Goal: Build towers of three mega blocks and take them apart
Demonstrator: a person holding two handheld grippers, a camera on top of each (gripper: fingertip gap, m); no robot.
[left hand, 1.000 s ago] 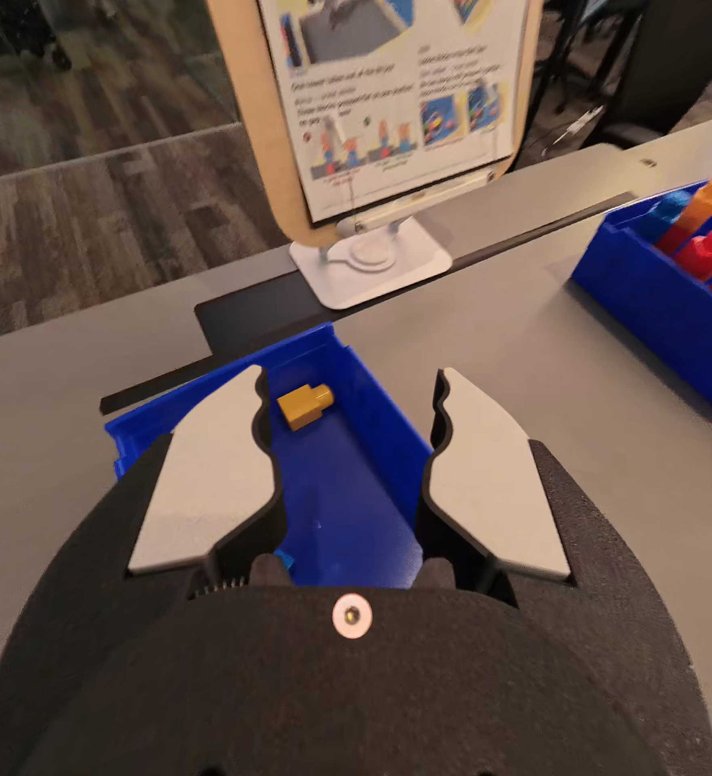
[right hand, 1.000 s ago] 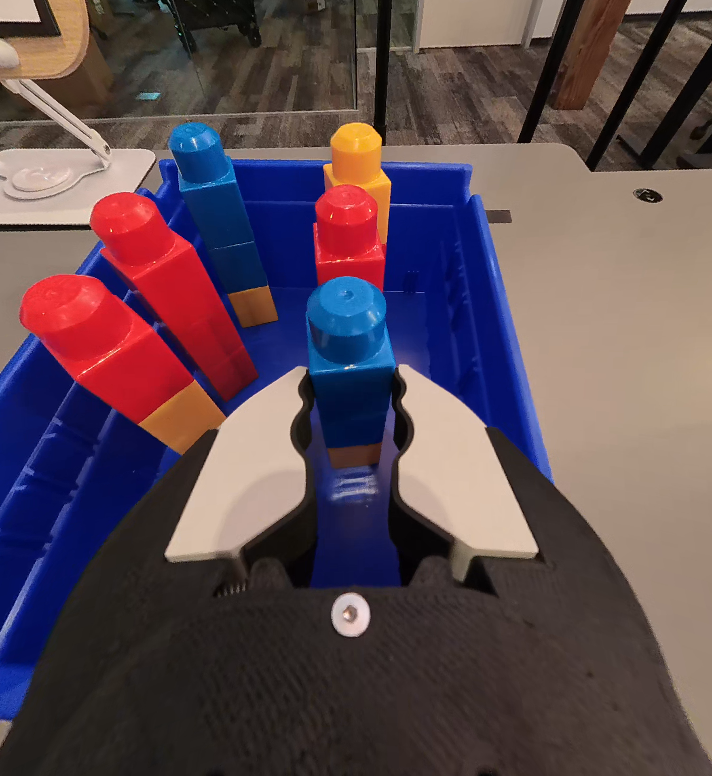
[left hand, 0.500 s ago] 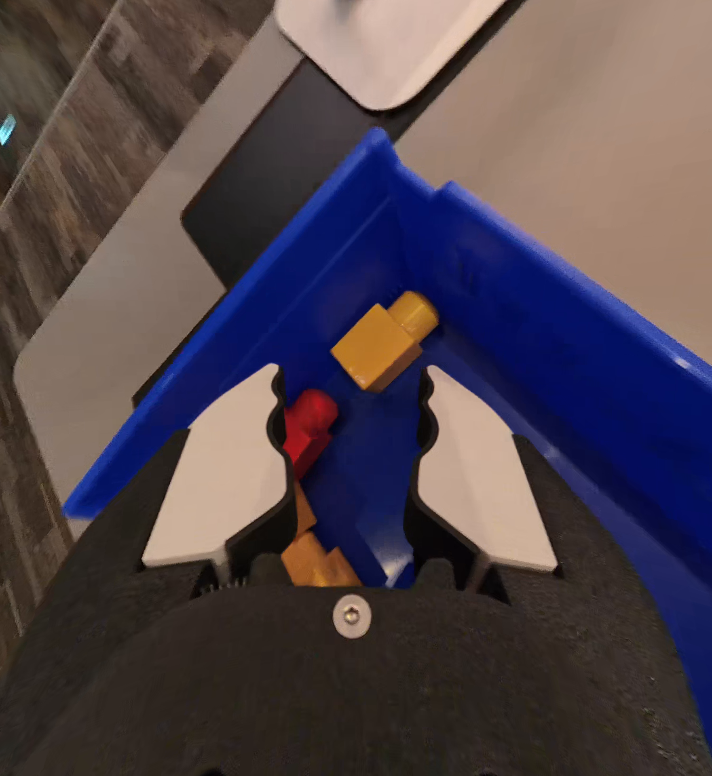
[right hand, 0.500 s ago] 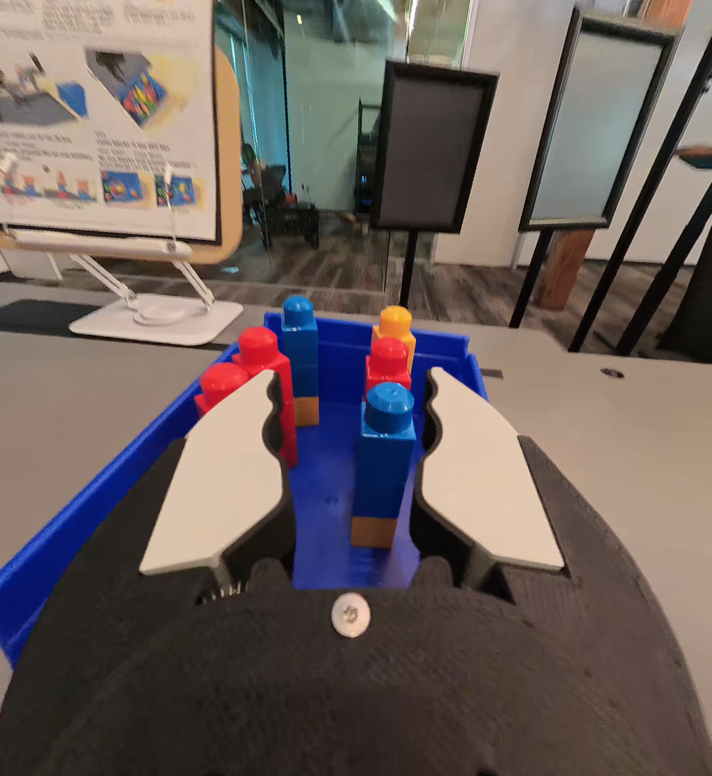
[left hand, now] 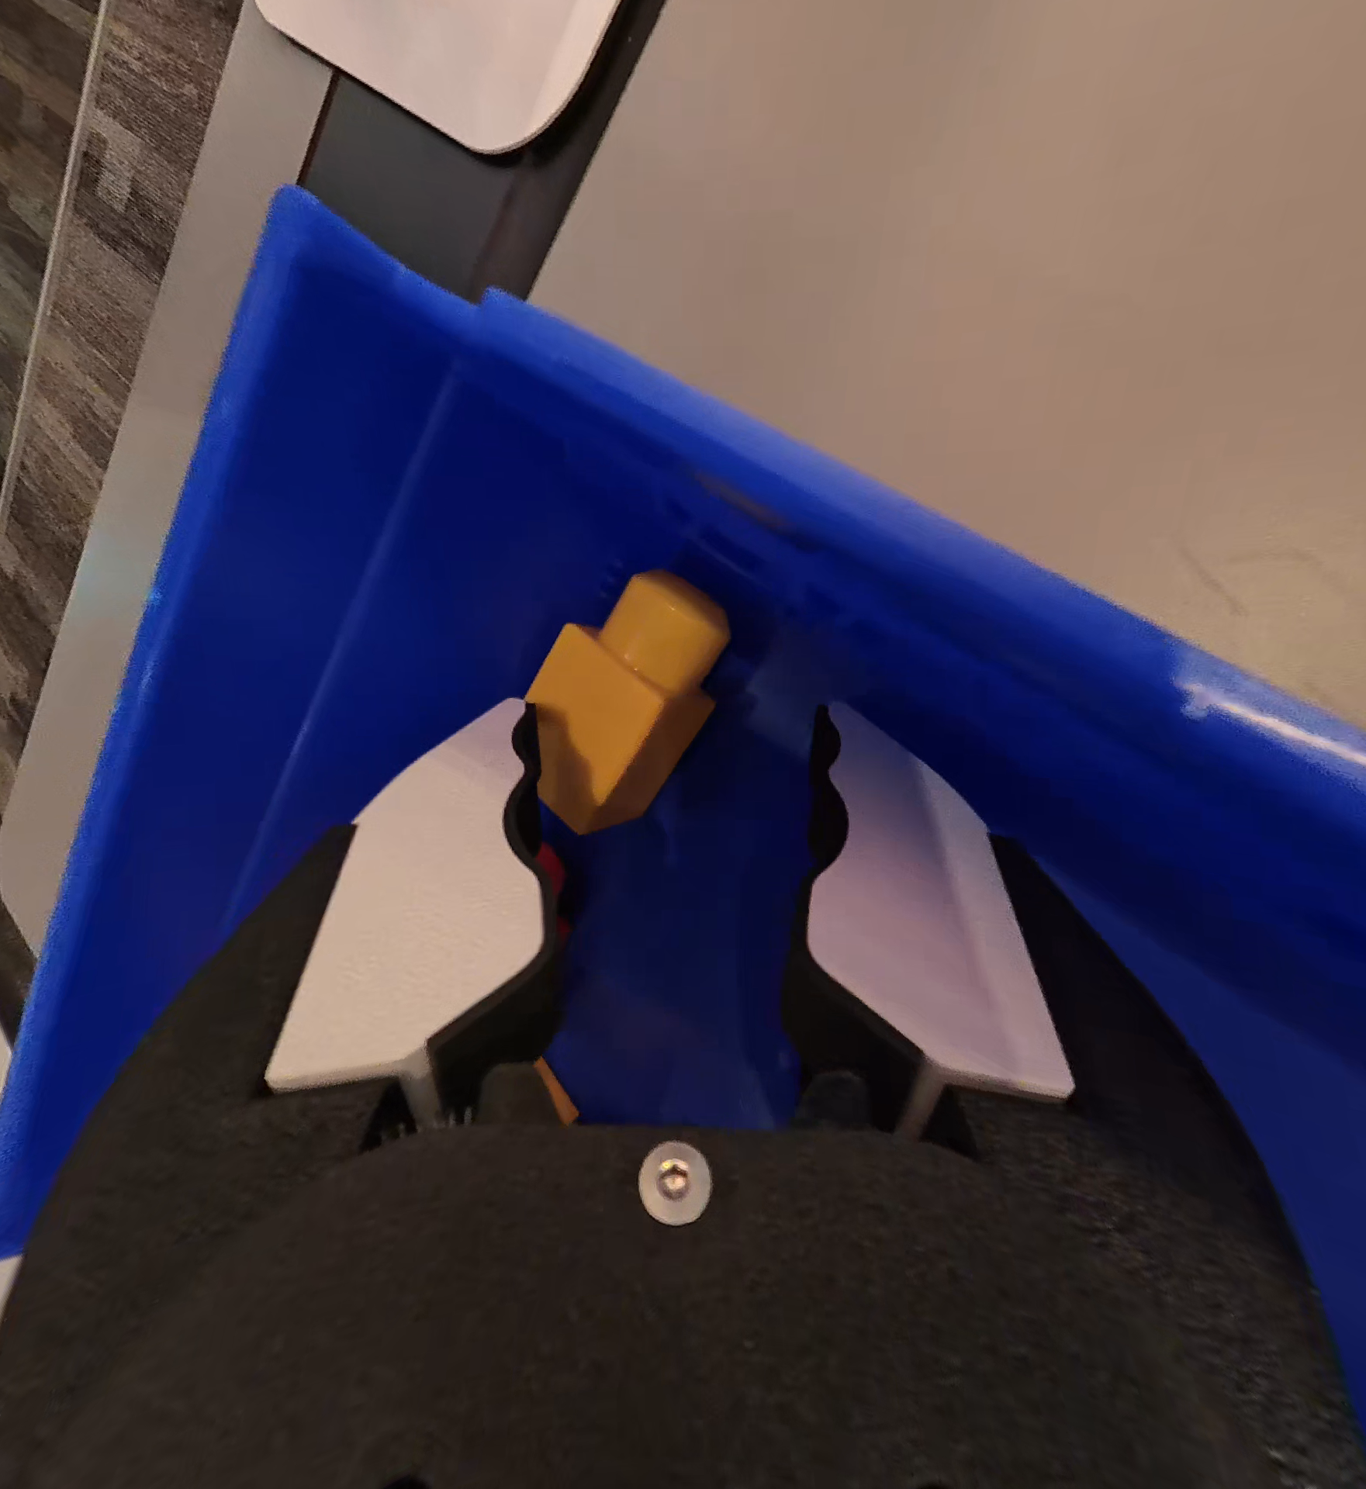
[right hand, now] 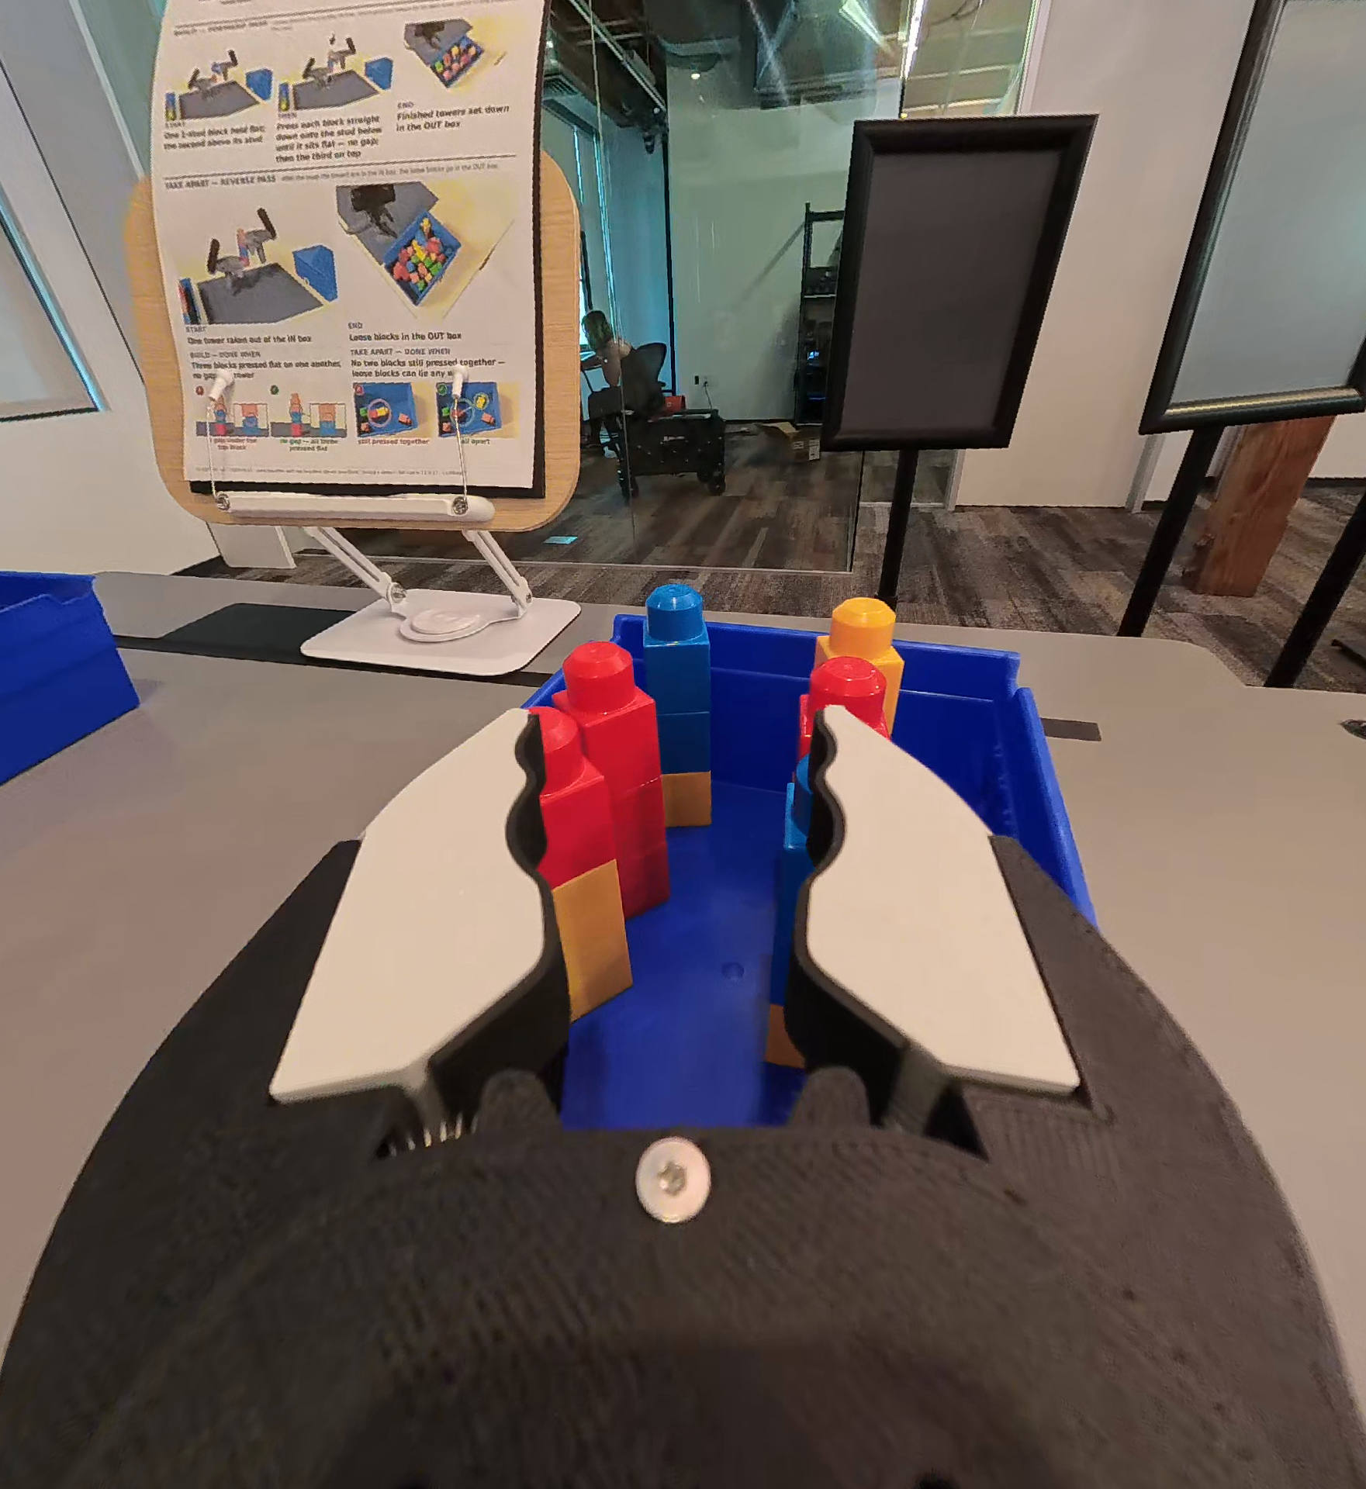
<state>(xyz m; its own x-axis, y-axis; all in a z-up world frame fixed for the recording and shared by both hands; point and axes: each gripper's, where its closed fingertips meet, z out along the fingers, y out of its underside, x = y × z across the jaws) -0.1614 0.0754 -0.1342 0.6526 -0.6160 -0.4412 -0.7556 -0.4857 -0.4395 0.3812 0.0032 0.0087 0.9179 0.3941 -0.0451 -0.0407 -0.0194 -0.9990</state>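
Six block towers [right hand: 679, 709] stand ahead of our spread right gripper [right hand: 671, 749]; a yellow block [left hand: 623, 709] lies unclamped by our spread left gripper [left hand: 671, 749]. We spot no markings on blocks.

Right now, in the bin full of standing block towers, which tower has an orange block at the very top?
The back-right tower in the blue bin: its top block is orange, while every other tower there is capped in red or blue.
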